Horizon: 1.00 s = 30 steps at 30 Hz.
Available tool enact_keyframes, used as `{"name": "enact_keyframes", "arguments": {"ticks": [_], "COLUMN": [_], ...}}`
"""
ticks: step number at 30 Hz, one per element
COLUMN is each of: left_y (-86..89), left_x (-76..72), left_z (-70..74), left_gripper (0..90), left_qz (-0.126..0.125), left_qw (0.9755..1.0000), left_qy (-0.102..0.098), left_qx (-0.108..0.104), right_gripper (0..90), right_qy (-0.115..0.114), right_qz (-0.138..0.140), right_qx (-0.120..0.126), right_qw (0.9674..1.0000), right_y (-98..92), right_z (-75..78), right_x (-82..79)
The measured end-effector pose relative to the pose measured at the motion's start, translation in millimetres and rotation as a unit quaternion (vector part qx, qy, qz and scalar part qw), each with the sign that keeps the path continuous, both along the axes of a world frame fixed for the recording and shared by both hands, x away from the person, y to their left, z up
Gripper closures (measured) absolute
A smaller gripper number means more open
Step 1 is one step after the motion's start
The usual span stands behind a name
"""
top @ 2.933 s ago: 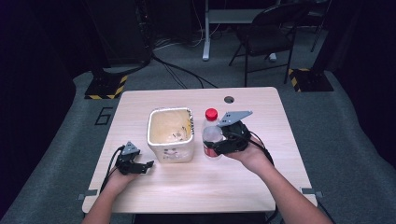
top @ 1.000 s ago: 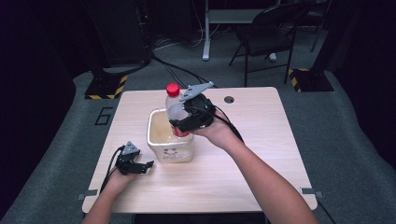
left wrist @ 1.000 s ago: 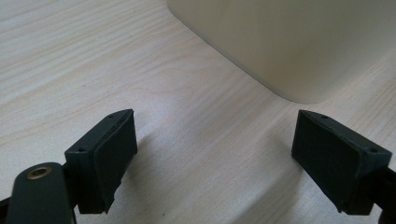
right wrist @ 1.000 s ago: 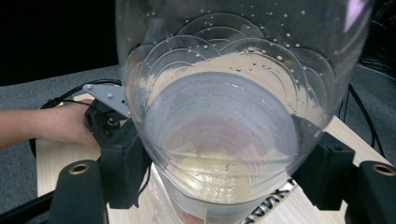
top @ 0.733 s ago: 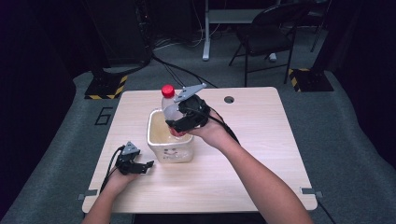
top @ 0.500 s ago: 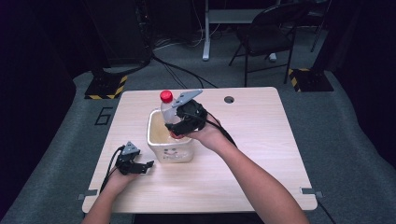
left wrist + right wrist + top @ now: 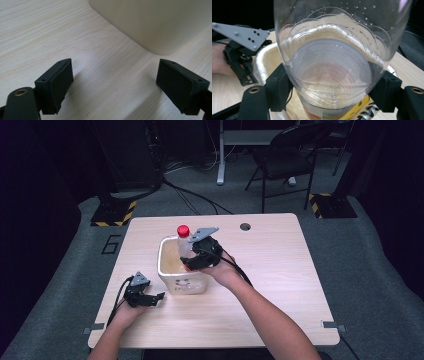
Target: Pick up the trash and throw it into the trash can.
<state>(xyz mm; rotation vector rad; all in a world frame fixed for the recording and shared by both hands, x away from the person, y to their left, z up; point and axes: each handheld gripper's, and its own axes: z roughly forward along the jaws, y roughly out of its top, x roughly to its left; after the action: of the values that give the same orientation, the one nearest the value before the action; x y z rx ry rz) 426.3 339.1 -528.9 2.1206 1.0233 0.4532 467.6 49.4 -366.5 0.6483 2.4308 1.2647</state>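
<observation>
A: From the high view, the right gripper point(image 7: 196, 256) pinches a clear bottle point(image 7: 184, 248) with a red cap point(image 7: 183, 230), holding it upright over the open cream tub point(image 7: 166, 268) on the wooden table point(image 7: 280, 270).

B: The right gripper view adds what that one cannot: both black pads press the bottle's point(image 7: 337, 57) clear wall, droplets cling inside it, and a yellow label edge peeks out at the bottom. The tub's rim point(image 7: 265, 58) lies under it.

A: That view also catches the left gripper point(image 7: 242, 60) farther off, by the tub.

B: In the high view the left gripper point(image 7: 141, 294) rests on the table, just beside the tub's near left corner.

A: Its own view settles the claw: the jaws stand spread, with bare table between them and the tub's wall point(image 7: 155, 22) ahead, apart from the pads.
</observation>
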Motion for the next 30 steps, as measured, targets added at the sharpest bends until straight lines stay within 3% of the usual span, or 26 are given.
{"name": "enact_keyframes", "arguments": {"ticks": [8,21,24,30], "left_y": [-0.3,-0.3,-0.3,-0.3], "left_x": [0.1,0.1,0.1,0.1], "left_z": [0.1,0.0,0.1,0.1], "left_gripper": [14.0,14.0,14.0,14.0], "left_qz": [-0.001,-0.001,-0.001,-0.001], "left_qw": [1.0000,1.0000,1.0000,1.0000], "left_qy": [0.001,0.001,0.001,0.001], "left_qx": [0.000,0.000,0.000,0.000], "right_gripper": [27.4,27.3,27.2,26.7], "right_qy": [-0.004,0.006,0.016,0.036], "right_qz": [-0.009,-0.013,-0.014,-0.024], "right_qx": [0.007,-0.007,-0.014,-0.006], "right_qw": [0.9999,0.9999,0.9997,0.9990], "right_y": [2.4,11.4,12.4,10.3], "right_z": [-14.1,-34.3,-40.2,-42.9], "right_x": [-0.5,1.3,1.9,4.9]}}
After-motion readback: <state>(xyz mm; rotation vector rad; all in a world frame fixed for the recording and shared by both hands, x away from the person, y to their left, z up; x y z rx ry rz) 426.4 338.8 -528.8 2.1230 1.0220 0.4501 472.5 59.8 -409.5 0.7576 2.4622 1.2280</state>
